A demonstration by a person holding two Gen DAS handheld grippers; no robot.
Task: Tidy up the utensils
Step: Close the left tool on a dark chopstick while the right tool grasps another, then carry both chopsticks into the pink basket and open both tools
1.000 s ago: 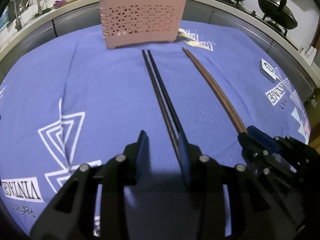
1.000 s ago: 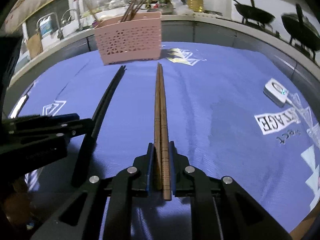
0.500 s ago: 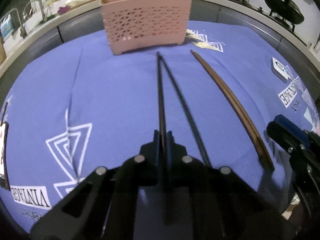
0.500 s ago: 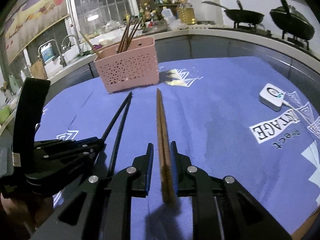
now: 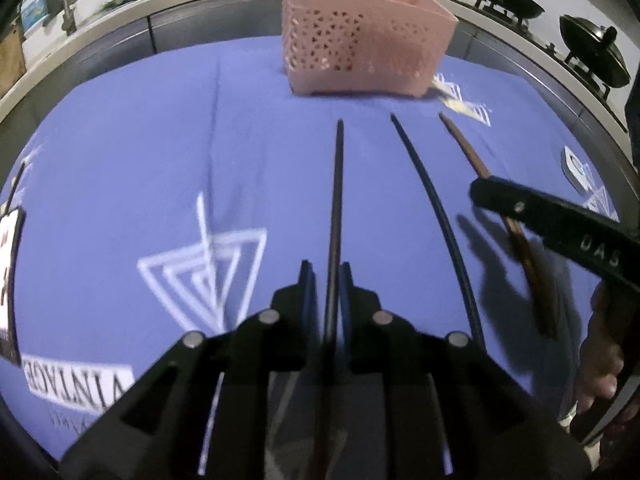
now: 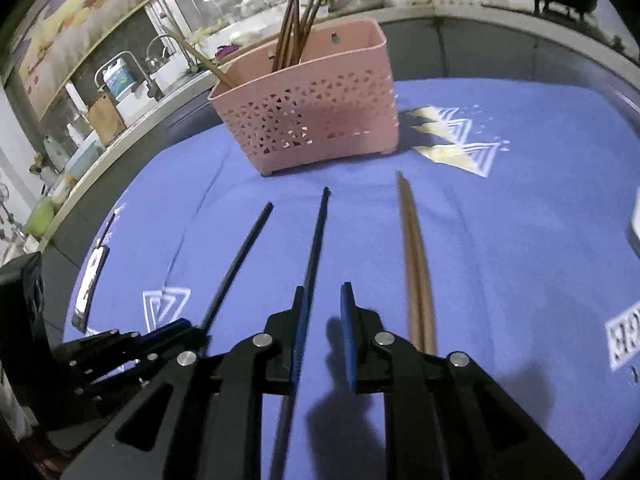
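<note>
Your left gripper (image 5: 326, 276) is closed narrow on the held black chopstick (image 5: 335, 200). In the left wrist view the stick runs from between the jaws straight up the middle of the frame, with its tip pointing at the pink basket (image 5: 360, 40) at top centre. That line-up is what the coming move turns on: the stick's long axis already aims at the basket, so you will likely need to carry it forward and tip it upright over the rim, beside the sticks already standing inside. Your right gripper (image 6: 324, 300) is partly open and holds nothing; bare blue cloth (image 6: 520, 240) shows between its pads. In the right wrist view the loose black chopstick (image 6: 316, 240) lies on the cloth just left of that gap. It runs along the left finger and passes out of sight beneath it, and I cannot tell whether it touches the finger. Its long axis also heads up the frame toward the basket. The brown chopsticks (image 6: 416, 272) lie as a pair just right of the right finger, roughly parallel. The right gripper is the nearer one for both, and a small shift left would probably bring the black stick between its pads.
</note>
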